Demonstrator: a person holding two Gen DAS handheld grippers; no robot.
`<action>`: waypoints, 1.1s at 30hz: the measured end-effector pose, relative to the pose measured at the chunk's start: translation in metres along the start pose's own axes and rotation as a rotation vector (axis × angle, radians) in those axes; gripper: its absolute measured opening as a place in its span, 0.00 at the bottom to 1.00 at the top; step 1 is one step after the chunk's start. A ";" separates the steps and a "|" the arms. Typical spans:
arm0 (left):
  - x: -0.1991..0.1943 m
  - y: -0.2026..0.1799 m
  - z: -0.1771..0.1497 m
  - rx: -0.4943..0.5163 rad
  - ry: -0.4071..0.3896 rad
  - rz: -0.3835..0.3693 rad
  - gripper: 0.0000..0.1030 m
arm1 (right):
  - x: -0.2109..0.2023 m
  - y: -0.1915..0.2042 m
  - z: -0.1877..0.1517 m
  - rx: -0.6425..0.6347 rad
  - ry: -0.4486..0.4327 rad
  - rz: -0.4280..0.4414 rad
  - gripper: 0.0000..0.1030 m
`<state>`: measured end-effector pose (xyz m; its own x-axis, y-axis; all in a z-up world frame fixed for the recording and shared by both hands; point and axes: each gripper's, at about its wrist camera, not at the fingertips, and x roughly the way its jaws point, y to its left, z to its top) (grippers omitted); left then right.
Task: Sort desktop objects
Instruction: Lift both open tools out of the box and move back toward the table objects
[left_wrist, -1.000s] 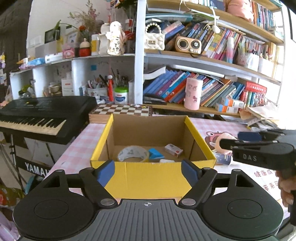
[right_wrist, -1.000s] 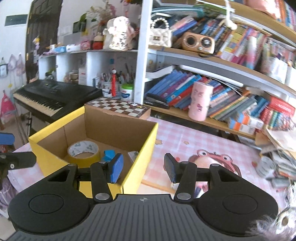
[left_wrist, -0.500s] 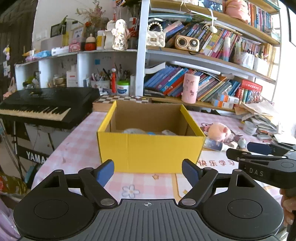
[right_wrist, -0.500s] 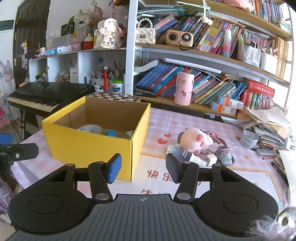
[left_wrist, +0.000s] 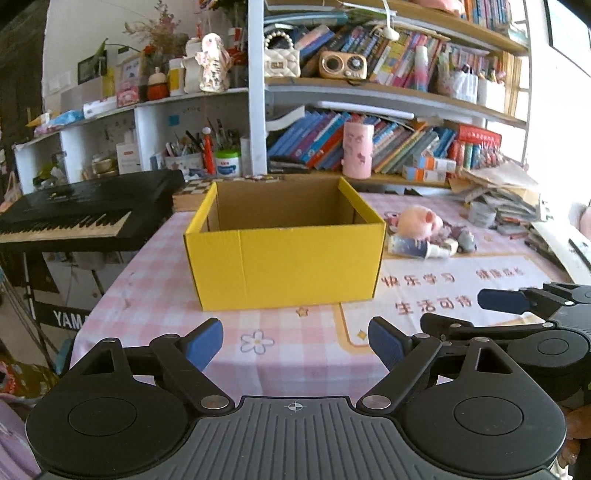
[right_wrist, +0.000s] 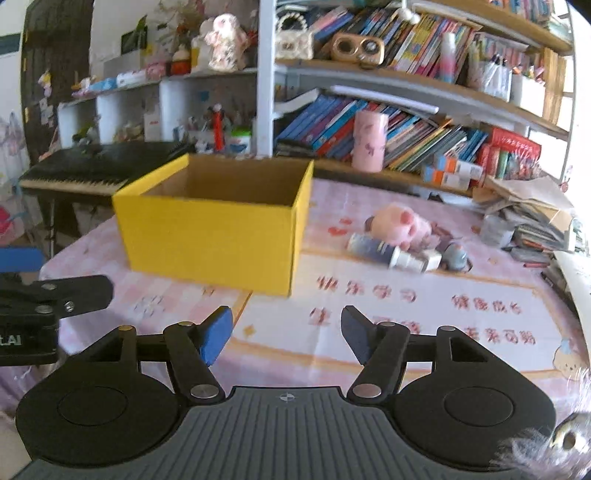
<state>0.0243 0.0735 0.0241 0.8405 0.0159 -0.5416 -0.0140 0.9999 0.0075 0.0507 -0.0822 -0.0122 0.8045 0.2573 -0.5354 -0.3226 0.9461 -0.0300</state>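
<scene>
- Yellow box (left_wrist: 284, 266), left wrist view: sits open-topped on the pink checked tablecloth (left_wrist: 155, 291), centre of frame, ahead of the left gripper (left_wrist: 295, 341) and apart from it. Inside only bare brown walls show from this angle; contents hidden.
- L gripper: blue pads wide apart, nothing btwn them, just tablecloth below. Jaws have just been opening further.
- Right of the box: pink plush pig (left_wrist: 421, 221) w/ a dark blue tube (left_wrist: 410, 246) lying on its side just in front of it, both on the cloth near the box's right corner.
- Right gripper (left_wrist: 480, 314) pokes in from the right edge, seen side-on over the printed mat (left_wrist: 443, 288) w/ red characters; its opening can't be judged from here.
- Black keyboard (left_wrist: 81, 218) stands left of the table; bookshelf (left_wrist: 388, 96) crammed behind.
- Right wrist view: box (right_wrist: 214, 240) upper left, well ahead of the R gripper (right_wrist: 286, 334); frame a bit blurred.
- R gripper: pads parted, empty, over the mat (right_wrist: 406, 317). Jaws have just been opening.
- Pig (right_wrist: 400, 223) and tube (right_wrist: 373, 249) lie right of the box, tube touching or just in front of the pig, a small grey item (right_wrist: 456, 256) beside them.
- L gripper (right_wrist: 55, 291) shows at the left edge, beside the box's near corner, not touching.
- Paper pile (right_wrist: 532, 218) at far right of table.
</scene>
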 end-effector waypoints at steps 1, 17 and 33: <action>0.000 0.000 -0.001 0.003 0.004 -0.003 0.86 | 0.000 0.002 -0.001 -0.002 0.002 0.002 0.61; 0.008 -0.019 -0.005 0.047 0.042 -0.107 0.89 | -0.014 -0.006 -0.016 0.033 0.053 -0.077 0.69; 0.031 -0.057 0.005 0.105 0.045 -0.194 0.89 | -0.017 -0.042 -0.022 0.080 0.081 -0.176 0.70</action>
<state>0.0537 0.0172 0.0110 0.7968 -0.1749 -0.5784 0.2043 0.9788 -0.0144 0.0394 -0.1306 -0.0207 0.8013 0.0734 -0.5938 -0.1378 0.9884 -0.0637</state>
